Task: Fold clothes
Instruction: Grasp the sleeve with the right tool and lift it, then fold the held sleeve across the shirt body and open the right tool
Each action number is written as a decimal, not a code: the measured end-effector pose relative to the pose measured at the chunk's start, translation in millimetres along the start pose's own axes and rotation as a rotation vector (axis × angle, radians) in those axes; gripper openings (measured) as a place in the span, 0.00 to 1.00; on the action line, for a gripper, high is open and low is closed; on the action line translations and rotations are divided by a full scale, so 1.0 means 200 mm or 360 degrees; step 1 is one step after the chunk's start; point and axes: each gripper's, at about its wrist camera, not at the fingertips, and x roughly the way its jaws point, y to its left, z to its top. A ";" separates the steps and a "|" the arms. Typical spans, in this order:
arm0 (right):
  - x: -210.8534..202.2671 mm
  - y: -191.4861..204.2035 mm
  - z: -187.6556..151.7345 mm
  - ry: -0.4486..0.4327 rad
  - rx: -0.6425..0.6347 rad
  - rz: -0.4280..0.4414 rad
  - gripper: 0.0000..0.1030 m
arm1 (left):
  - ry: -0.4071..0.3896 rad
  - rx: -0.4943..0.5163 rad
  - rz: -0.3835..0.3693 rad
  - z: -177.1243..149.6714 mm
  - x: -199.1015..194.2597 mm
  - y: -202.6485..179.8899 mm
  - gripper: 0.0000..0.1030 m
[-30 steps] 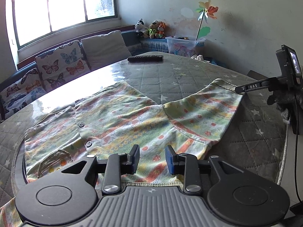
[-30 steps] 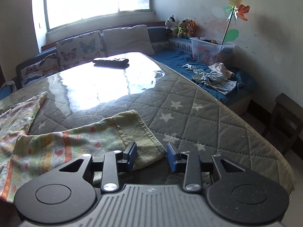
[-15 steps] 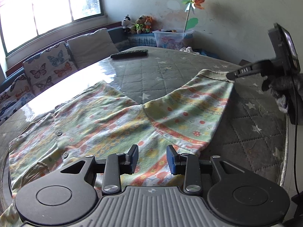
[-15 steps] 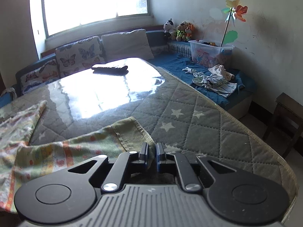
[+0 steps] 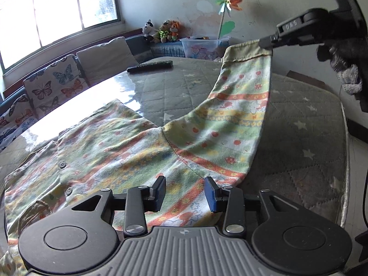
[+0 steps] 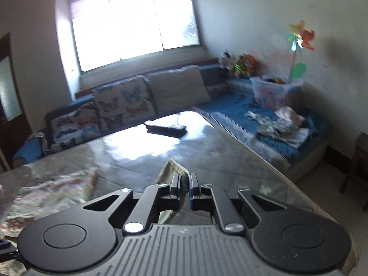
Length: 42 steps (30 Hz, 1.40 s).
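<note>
A pastel-striped child's buttoned garment (image 5: pixel 128 151) lies spread on the quilted, star-patterned table (image 5: pixel 299 138). My left gripper (image 5: pixel 185 192) hovers low over its near hem; its jaws are opening, and the cloth lies below them, not pinched. My right gripper (image 5: pixel 264 42) is shut on the ribbed cuff (image 5: pixel 243 49) of the right sleeve (image 5: pixel 239 105) and holds it up above the table, so the sleeve slopes up from the body. In the right wrist view the cuff (image 6: pixel 174 165) sticks out between the closed fingers of the right gripper (image 6: pixel 185 184).
A black remote (image 5: pixel 149 66) lies at the far side of the table. Behind it runs a sofa with butterfly cushions (image 5: pixel 55 85). A plastic box (image 6: pixel 273 92) and loose clothes (image 6: pixel 283 126) sit on the blue bench at the right. A dark stool (image 6: pixel 358 161) stands right of the table.
My right gripper closed on the sleeve cuff and rose, lifting the sleeve off the table. My left gripper moved forward slightly over the hem, then kept still; its jaws stand slightly wider.
</note>
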 end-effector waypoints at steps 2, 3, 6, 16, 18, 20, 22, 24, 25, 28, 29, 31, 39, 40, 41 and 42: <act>-0.04 0.09 0.06 -0.0044 -0.0058 0.0075 0.06 | -0.0036 -0.0048 0.0016 0.00 -0.05 0.04 0.42; -0.05 0.14 0.08 -0.0062 -0.0083 0.0119 0.06 | -0.0054 -0.0073 0.0033 -0.01 -0.08 0.06 0.43; -0.08 0.29 0.13 -0.0099 -0.0155 0.0243 0.06 | -0.0102 -0.0151 0.0098 -0.03 -0.17 0.14 0.45; -0.09 0.93 0.06 -0.0074 -0.0498 0.0744 0.06 | -0.0112 -0.0428 0.0371 -0.24 -0.39 0.44 0.46; -0.06 1.06 0.00 -0.0019 -0.0559 0.0827 0.06 | -0.0097 -0.0473 0.0409 -0.28 -0.41 0.48 0.46; -0.03 1.16 -0.05 0.0034 -0.0601 0.0889 0.06 | -0.0084 -0.0508 0.0436 -0.32 -0.43 0.51 0.46; -0.01 1.24 -0.11 0.0069 -0.0646 0.0942 0.06 | -0.0074 -0.0532 0.0460 -0.35 -0.43 0.53 0.46; -0.02 1.31 -0.18 0.0119 -0.0685 0.1003 0.06 | -0.0067 -0.0550 0.0483 -0.37 -0.44 0.56 0.46; -0.03 1.34 -0.21 0.0156 -0.0699 0.1039 0.07 | -0.0064 -0.0559 0.0494 -0.38 -0.44 0.57 0.46; -0.06 1.38 -0.31 0.0239 -0.0776 0.1125 0.15 | -0.0053 -0.0581 0.0524 -0.39 -0.44 0.60 0.46; -0.07 1.38 -0.33 0.0255 -0.0807 0.1146 0.16 | -0.0051 -0.0586 0.0531 -0.39 -0.44 0.61 0.46; -0.10 1.34 -0.36 0.0277 -0.0852 0.1150 0.17 | -0.0046 -0.0595 0.0540 -0.40 -0.45 0.63 0.46; 0.04 0.96 -0.41 0.0484 -0.0757 0.0808 0.17 | -0.0073 -0.0644 0.0605 -0.39 -0.49 0.67 0.44; 0.05 0.93 -0.42 0.0501 -0.0749 0.0780 0.17 | -0.0069 -0.0664 0.0608 -0.39 -0.49 0.69 0.44; 0.07 0.90 -0.43 0.0534 -0.0735 0.0753 0.17 | -0.0064 -0.0688 0.0605 -0.39 -0.49 0.70 0.44; 0.10 0.86 -0.45 0.0574 -0.0719 0.0723 0.17 | -0.0059 -0.0702 0.0594 -0.39 -0.49 0.71 0.44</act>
